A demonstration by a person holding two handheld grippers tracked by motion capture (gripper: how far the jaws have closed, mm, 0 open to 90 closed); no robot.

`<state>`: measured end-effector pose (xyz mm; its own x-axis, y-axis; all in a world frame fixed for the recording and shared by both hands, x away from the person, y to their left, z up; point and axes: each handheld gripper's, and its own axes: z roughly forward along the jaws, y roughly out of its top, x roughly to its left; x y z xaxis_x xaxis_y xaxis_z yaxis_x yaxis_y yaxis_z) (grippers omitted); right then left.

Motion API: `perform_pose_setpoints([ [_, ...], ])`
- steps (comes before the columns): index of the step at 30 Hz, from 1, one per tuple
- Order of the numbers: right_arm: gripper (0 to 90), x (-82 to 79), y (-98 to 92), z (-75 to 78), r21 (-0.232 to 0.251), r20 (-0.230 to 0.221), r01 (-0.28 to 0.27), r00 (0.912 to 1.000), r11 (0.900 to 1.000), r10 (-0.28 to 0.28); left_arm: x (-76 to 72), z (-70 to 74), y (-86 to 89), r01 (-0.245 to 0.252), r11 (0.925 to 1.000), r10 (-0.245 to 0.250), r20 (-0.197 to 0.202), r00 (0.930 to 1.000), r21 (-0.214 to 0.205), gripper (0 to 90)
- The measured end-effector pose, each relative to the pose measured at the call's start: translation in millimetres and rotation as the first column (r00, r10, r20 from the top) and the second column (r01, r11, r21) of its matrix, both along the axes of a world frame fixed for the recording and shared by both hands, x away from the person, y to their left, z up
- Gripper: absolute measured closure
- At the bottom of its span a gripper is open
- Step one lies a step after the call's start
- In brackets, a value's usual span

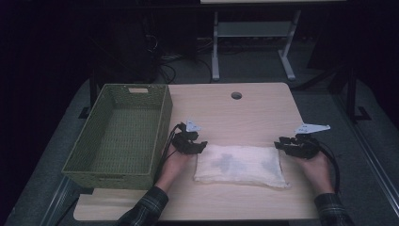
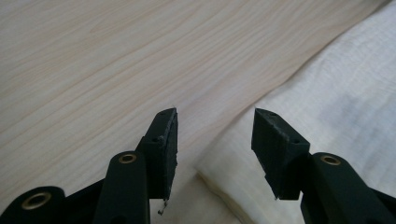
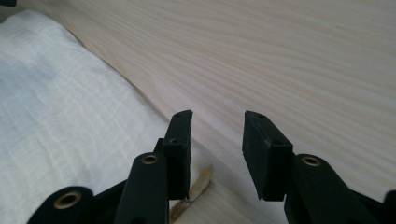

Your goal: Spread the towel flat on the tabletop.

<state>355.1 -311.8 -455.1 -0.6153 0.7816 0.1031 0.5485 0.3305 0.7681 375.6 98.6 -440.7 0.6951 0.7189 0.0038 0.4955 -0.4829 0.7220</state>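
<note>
We see a person seated at a pale wooden table [image 1: 244, 110], holding a black two-jaw claw in each hand. A folded white cloth [image 1: 241, 165] with faint grey blotches lies flat on the table between the two claws.

The left gripper [image 1: 197, 147] sits at the cloth's left end, its tips just beside the upper left corner. In the left gripper view its jaws stand apart and hold nothing: the left gripper [image 2: 215, 140] looks down on bare wood, and the cloth [image 2: 336, 116] spreads out ahead and to the right of the right-hand jaw, with its edge running under the gap between the jaws.

The right gripper [image 1: 281, 144] sits at the cloth's right end, its tips just beside the upper right corner. In the right gripper view the right gripper [image 3: 217, 144] is also released, with jaws apart and nothing between them. Here the cloth [image 3: 65, 116] lies to the left of the left-hand jaw, its edge passing close beneath that jaw, while bare wood lies ahead and to the right.

Beyond the left claw, on the table's left side, stands a green woven basket [image 1: 162, 122].
</note>
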Motion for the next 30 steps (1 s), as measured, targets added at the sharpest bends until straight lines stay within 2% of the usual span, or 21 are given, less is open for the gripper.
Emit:
perform_pose_setpoints([
  [4,63.7,3.0,3.3,-7.8,-0.009,-0.03,-0.012,0.9995,0.9999,0.012,2.8,-2.7,1.4,-0.007,0.9999,0.007,-0.005,1.0,0.008,50.7],
  [9,66.6,4.6,8.9,-17.7,-0.057,-0.063,-0.02,0.9979,0.9982,0.016,3.9,-5.2,2.6,-0.011,0.9997,0.011,-0.01,0.9999,0.02,50.7],
  [14,76.8,2.5,10.8,-19.7,-0.066,-0.054,-0.039,0.9979,0.997,0.036,5.7,-12.2,2.3,-0.009,0.999,0.011,-0.031,0.9995,0.044,51.4],
  [19,81.2,1.7,11.6,-19.6,-0.062,-0.058,-0.045,0.9975,0.9971,0.042,9.2,-20.0,2.8,-0.006,0.9973,0.01,-0.05,0.9987,0.073,53.8],
  [22,83.7,1.4,12.1,-19.8,-0.066,-0.049,-0.054,0.9975,0.9964,0.051,9.3,-22.4,2.0,0.01,0.9984,-0.007,-0.066,0.9978,0.055,60.2],
  [25,85.7,1.0,12.7,-19.7,-0.066,-0.051,-0.057,0.9973,0.9962,0.054,8.3,-22.6,1.1,0.031,0.9993,-0.029,-0.094,0.9951,0.022,73.9],
  [27,86.6,0.5,12.8,-19.5,-0.073,-0.048,-0.055,0.9975,0.9958,0.052,7.9,-22.0,0.5,0.052,0.9983,-0.049,-0.104,0.9934,0.027,82.5],
  [30,87.6,0.4,12.9,-19.4,-0.075,-0.041,-0.045,0.9983,0.9962,0.042,8.8,-21.5,-0.1,0.03,0.9994,-0.028,-0.116,0.9929,0.015,85.6],
])
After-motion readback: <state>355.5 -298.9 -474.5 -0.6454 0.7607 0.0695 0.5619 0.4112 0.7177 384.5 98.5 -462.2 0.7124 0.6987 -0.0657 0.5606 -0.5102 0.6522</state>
